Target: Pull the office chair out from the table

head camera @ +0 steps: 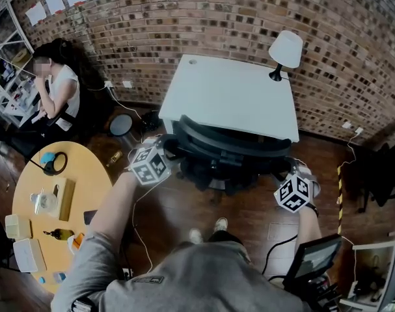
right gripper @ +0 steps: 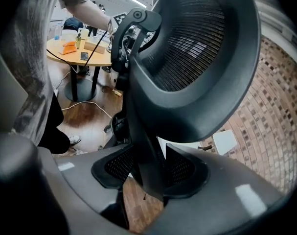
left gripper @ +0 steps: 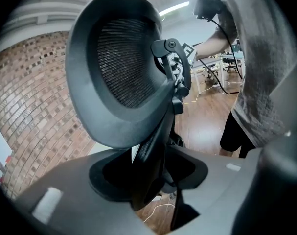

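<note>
The black office chair (head camera: 226, 149) stands at the near edge of the white table (head camera: 230, 96), its seat partly under the top. My left gripper (head camera: 168, 149) holds the left side of the chair's back, and my right gripper (head camera: 283, 173) holds the right side. In the left gripper view the mesh headrest (left gripper: 121, 77) looms close above the grey top of the backrest (left gripper: 75, 204), which fills the space between the jaws. The right gripper view shows the same headrest (right gripper: 197, 58) and backrest top (right gripper: 236, 199) from the other side. The jaw pads themselves are hidden by the chair.
A white lamp (head camera: 285, 49) stands on the table's far right corner, against the brick wall (head camera: 249, 18). A round wooden table (head camera: 60, 200) with several items is at the left, with a seated person (head camera: 57, 90) beyond it. Cables (head camera: 140, 229) cross the wooden floor.
</note>
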The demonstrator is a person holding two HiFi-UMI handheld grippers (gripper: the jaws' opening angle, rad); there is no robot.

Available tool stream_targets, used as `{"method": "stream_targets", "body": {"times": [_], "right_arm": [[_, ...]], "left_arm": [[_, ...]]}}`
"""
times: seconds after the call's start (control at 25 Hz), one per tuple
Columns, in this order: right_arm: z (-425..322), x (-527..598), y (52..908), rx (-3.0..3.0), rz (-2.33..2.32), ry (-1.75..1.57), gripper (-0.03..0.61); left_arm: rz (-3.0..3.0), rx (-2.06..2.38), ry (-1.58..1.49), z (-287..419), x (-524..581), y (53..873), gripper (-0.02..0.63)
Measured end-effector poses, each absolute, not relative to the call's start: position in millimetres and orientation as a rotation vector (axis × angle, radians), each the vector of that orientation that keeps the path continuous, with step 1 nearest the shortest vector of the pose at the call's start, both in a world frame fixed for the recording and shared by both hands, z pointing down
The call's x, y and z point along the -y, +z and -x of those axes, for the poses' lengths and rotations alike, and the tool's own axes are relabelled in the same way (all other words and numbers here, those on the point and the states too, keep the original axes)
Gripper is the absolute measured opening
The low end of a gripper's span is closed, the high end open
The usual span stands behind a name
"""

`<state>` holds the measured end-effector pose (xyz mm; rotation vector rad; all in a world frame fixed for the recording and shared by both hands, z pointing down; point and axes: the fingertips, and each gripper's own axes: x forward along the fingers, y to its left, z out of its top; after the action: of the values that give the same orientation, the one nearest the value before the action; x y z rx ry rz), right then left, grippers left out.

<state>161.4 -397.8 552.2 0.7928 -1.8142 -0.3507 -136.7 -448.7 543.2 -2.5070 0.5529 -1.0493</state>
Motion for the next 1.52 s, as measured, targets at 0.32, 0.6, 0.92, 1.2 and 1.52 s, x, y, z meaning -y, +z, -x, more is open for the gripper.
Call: {"method": "stream_targets", "body": {"times": [0.32,0.6,0.92,1.2,1.52], "right_arm": [[-158,371,553,1.840,-0.775,-0.381,0.209],[-172,339,546,1.873,-0.751,-0.406,0.213],[-184,294,543,1.896,-0.743,-0.426,0.213],[-187,254,546,1.892,-0.762,-0.417,0.216],[-187,220,544,1.863,-0.821,-0.378,0.224]], "left_arm": [[2.527,-0.588,-1.085,140,420,547,0.212],[2.538,-0.618,-1.078,127,379,541,0.212],[2.554,-0.650,-1.095,115,329,540,0.212],[2.565,-0.635,-1.079,112,291,541,0.212],[2.576,-0.592,-1.005,112,257,534,0.204]]}}
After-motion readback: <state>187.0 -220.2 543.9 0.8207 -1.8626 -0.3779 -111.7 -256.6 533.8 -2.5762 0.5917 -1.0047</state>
